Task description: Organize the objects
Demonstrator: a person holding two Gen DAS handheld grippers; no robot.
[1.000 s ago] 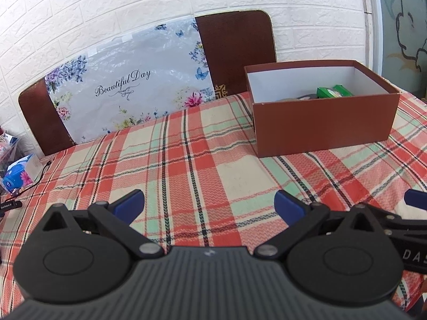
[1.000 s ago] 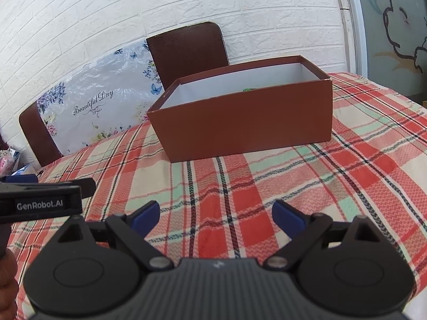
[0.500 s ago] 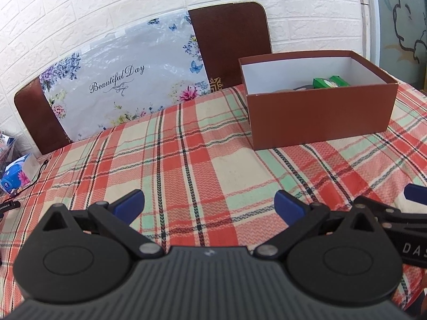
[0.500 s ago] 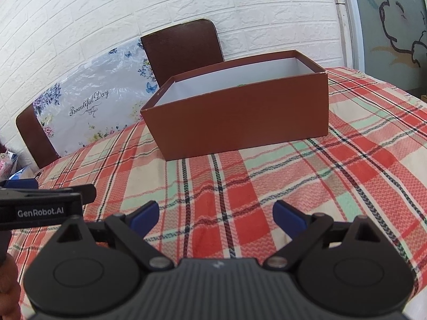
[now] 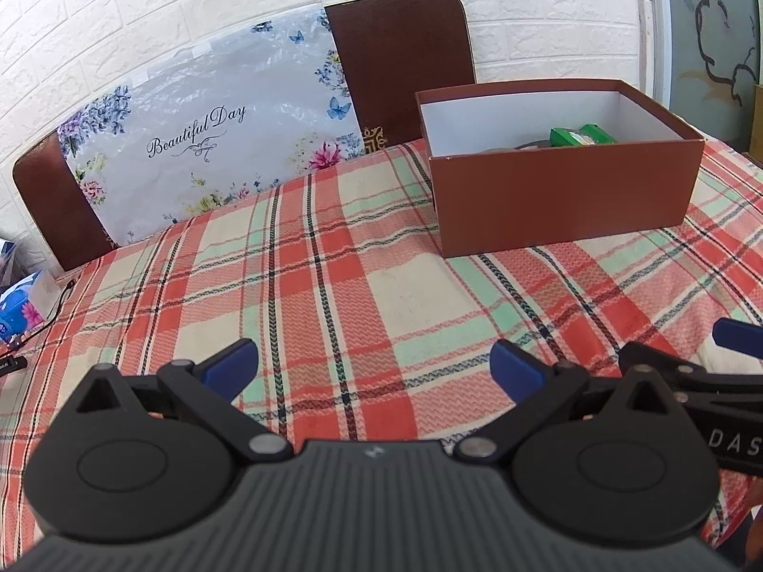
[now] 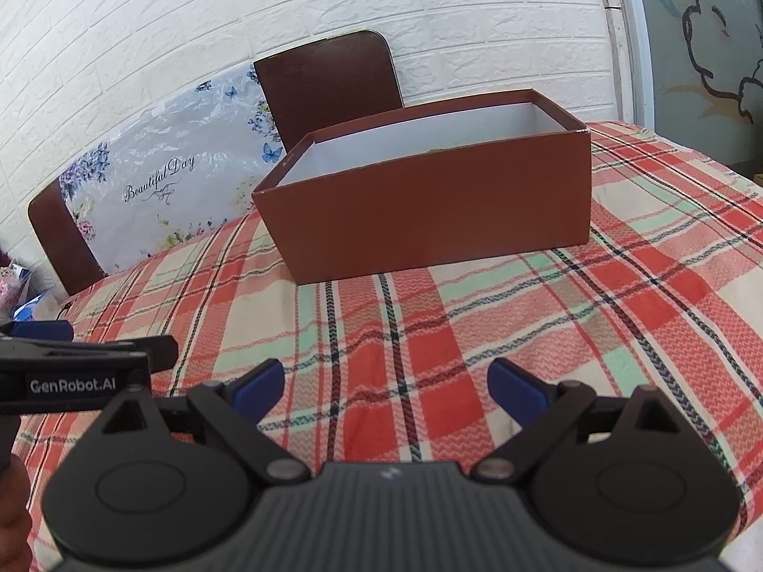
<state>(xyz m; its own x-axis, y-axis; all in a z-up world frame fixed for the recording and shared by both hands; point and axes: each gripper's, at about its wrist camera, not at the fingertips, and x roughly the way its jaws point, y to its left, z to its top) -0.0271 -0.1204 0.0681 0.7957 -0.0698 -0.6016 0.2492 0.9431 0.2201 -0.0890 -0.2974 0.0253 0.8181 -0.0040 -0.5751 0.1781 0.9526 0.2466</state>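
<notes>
A brown open box (image 5: 562, 200) with a white inside stands on the plaid tablecloth (image 5: 343, 295); it also shows in the right wrist view (image 6: 429, 219). A green packet (image 5: 579, 135) and a dark object lie inside it. My left gripper (image 5: 374, 367) is open and empty, low over the cloth, well short of the box. My right gripper (image 6: 386, 388) is open and empty, facing the box's front wall. Each gripper shows at the edge of the other's view.
Two brown chair backs (image 5: 400, 57) stand behind the table, with a flowered plastic sheet (image 5: 210, 143) leaning on them. A blue tissue pack (image 5: 24, 310) and a cable lie at the table's left edge. A white brick wall is behind.
Both grippers have drawn back and tilted slightly; the box sits a little farther and higher in both views. Jaws stay open.
</notes>
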